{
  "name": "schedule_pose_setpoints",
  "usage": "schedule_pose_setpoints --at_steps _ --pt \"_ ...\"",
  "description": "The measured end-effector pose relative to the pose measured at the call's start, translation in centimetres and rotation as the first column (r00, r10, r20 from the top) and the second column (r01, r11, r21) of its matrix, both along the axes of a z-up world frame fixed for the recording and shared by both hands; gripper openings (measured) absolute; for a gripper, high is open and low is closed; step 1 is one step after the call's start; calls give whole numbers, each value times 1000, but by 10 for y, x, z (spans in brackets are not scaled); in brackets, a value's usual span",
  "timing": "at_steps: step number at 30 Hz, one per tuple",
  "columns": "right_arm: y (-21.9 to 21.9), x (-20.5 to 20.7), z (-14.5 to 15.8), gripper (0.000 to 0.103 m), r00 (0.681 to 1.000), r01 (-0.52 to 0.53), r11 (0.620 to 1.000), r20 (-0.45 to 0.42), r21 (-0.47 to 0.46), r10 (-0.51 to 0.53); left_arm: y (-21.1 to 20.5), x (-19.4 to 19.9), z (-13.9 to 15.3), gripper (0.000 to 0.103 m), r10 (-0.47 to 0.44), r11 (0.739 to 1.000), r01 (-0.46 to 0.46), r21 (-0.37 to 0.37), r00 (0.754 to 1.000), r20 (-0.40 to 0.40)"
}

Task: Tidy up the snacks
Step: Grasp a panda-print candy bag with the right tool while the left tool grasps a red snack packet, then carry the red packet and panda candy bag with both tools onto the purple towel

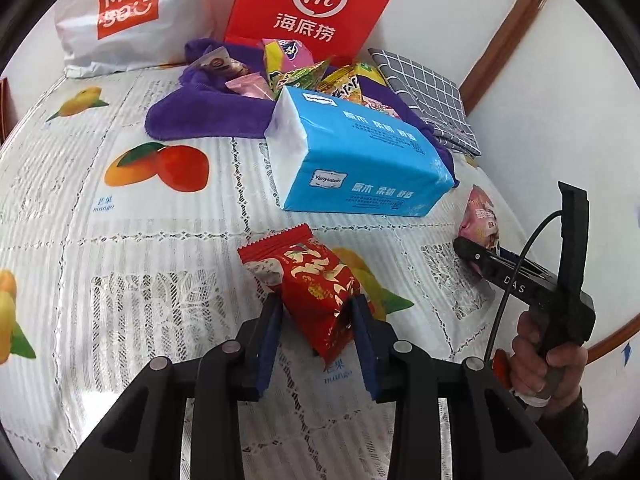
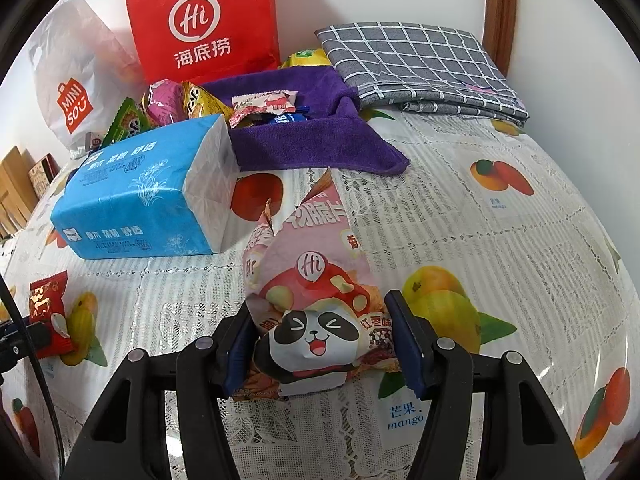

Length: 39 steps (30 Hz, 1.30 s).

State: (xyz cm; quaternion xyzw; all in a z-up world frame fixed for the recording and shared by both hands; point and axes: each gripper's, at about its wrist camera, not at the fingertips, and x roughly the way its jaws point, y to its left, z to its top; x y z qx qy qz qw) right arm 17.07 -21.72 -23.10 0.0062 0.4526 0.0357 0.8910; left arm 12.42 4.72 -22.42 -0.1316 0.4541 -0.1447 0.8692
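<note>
While both packets are lifted for sorting, the left hand-held gripper has its blue pads pressed on the lower end of a red snack packet, jaws narrow, and the right hand-held gripper is closed moderately wide on a puffy pink panda snack bag, which is bulkier. Beyond them, on the mango-print tablecloth covering the surface, lies a blue tissue pack. Behind it a purple towel is bunched into a nest holding the gathered snacks, likely the collecting spot. Farthest back: a folded grey checked cloth, a red Haidilao bag and a white Miniso bag against the wall.
</note>
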Motion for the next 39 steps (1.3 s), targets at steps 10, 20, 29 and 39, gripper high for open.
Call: schedule_pose_setpoints --at_steps 10,20,29,39 --pt "-3 -3 1 59 1000 1 1000 6 29 -1 -14 -8 5 33 18 999 -17 45 1000 -9" --pt "-2 -9 2 63 999 -37 998 8 56 37 -11 -5 0 50 46 999 -46 -12 999 -18" --pt "1 -19 5 74 996 -87 994 -12 60 88 -29 7 1 63 82 992 -81 96 997 -11" --pt "-1 -14 5 58 999 -53 997 10 61 52 -41 11 0 41 114 965 -119 235 993 37"
